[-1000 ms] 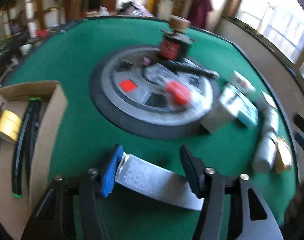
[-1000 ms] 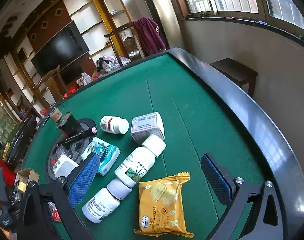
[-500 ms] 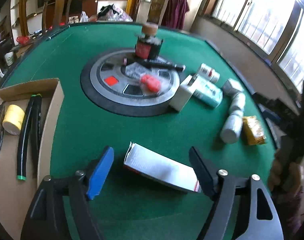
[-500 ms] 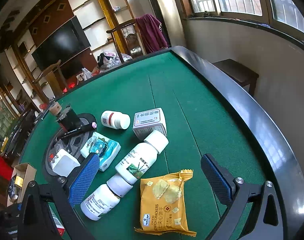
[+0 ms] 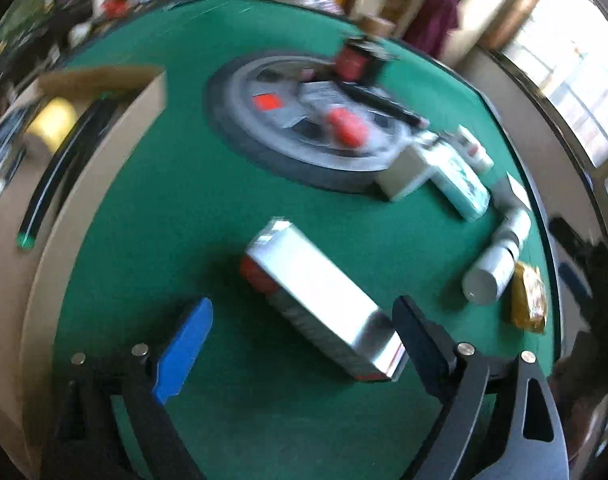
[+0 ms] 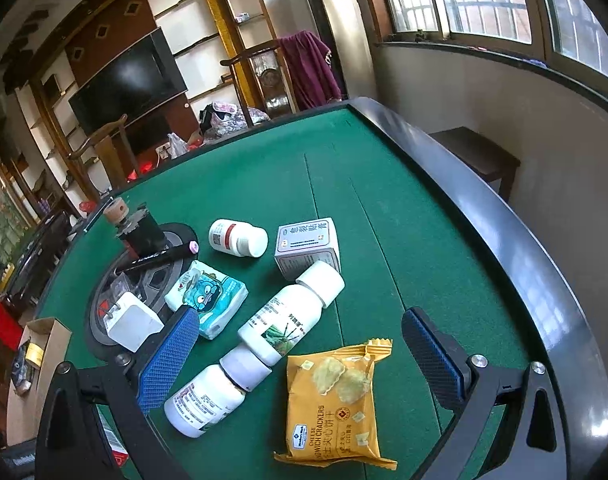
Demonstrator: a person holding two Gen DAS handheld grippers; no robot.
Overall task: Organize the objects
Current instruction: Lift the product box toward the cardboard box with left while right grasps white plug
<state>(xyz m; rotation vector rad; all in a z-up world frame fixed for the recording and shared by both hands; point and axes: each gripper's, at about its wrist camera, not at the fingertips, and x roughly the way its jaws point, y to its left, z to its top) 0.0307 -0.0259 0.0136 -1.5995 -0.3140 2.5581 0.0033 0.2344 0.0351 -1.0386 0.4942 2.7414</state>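
the big green table (image 6: 263, 184) fills both views. on it sits a round grey and black disc (image 5: 287, 128), and at the table's left edge is a brown cardboard box (image 5: 103, 152) with a yellow tape roll (image 5: 49, 124) and a long black stick inside.

the left gripper (image 5: 299, 344) has let go. its jaws have just been opening and now stand wide apart. a long silver box (image 5: 324, 300) with red ends lies flat on the green cloth between them. the blue pad on the left is well away from it. the black finger on the right is right next to the box's near end, but the view is blurry, so i cannot tell if they touch.

the right gripper (image 6: 304, 356) is wide open too, with nothing in it. it hovers over a yellow cracker pack (image 6: 336, 396) and two white bottles (image 6: 291, 312) that lie end to end. near them are a small grey box (image 6: 308, 248), a blue tissue pack (image 6: 207, 296), a white charger (image 6: 131, 324), a little white bottle (image 6: 237, 238) and a black marker (image 6: 159, 258).
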